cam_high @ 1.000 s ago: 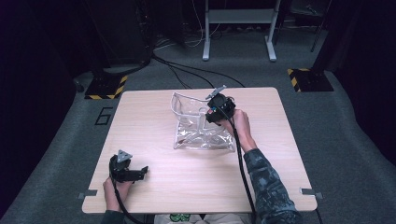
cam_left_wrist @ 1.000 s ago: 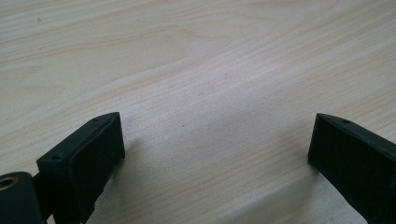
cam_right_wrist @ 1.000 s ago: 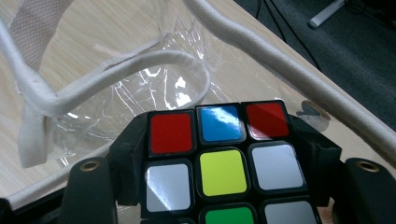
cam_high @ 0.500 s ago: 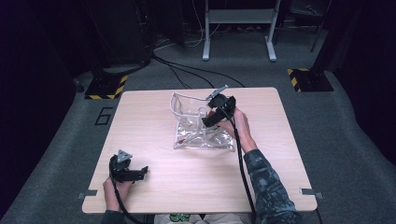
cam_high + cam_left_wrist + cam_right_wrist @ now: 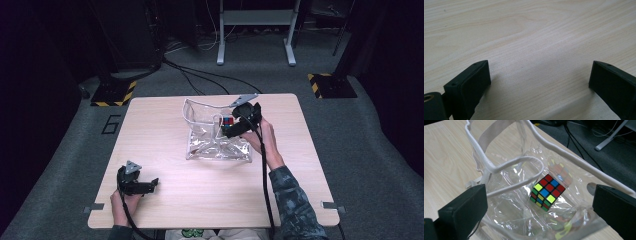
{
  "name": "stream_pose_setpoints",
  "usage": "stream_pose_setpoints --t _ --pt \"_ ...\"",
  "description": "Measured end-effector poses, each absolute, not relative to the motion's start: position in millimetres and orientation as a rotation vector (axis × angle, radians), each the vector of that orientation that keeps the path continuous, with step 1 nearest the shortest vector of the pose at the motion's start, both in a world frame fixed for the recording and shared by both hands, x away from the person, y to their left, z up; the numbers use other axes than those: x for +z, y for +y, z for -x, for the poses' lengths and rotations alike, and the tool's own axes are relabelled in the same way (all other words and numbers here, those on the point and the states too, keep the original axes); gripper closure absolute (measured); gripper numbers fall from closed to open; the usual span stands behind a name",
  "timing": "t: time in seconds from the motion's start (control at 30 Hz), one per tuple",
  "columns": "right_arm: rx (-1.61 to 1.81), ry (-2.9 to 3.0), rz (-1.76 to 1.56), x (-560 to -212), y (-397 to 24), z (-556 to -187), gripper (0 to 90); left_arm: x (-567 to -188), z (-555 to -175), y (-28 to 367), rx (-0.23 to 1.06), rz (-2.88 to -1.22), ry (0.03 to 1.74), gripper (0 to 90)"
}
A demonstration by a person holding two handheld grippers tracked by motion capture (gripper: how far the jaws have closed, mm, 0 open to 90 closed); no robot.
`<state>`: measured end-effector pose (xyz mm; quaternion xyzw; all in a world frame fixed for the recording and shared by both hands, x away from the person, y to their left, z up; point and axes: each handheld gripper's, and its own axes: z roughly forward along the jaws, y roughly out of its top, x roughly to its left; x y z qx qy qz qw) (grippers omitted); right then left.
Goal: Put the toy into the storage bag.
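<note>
I have the right claw point(image 5: 227, 127) poised over the mouth of the clear bag point(image 5: 217, 145), its jaws spread wide with nothing between them, and the puzzle cube point(image 5: 547, 192) sits inside the bag, down against the far clear wall. A second ago that claw sat lower and closer over the bag's opening; now it is lifted a little toward the bag's far rim, and the cube shows free in the right gripper view, so I judge the drop is made and the cube has been let go inside. That leaves me, as I read it, with pulling the claw clear of the white handles point(image 5: 506, 166) without snagging them. The cube rests tilted on an edge or corner, one colour face turned up toward my camera and another down toward the bag's floor; being a cube it has no long axis to speak of. The bag does: it lies on the table point(image 5: 165, 200) with its flat bottom toward my near edge and its open mouth propped up and facing the far edge, its longer run going side to side across the table. One white handle loops across the mouth just on my side of the cube. My left claw point(image 5: 539, 82) rests on the bare table well to the near left of the bag, jaws apart and idle, unchanged from before.
</note>
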<state>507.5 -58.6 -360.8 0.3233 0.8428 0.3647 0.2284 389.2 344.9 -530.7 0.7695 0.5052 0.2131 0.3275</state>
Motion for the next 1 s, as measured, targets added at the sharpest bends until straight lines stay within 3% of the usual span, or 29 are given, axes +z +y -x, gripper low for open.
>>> stream_pose_setpoints --t 0.3,1.0 --pt "1.001 2.278 -0.918 -359 -78 -490 0.0 -531 -389 345 0.558 -2.016 1.323 3.5" --pt "0.950 2.210 -1.047 -390 -130 -468 0.0 -531 -389 345 0.559 -2.016 1.323 3.5"
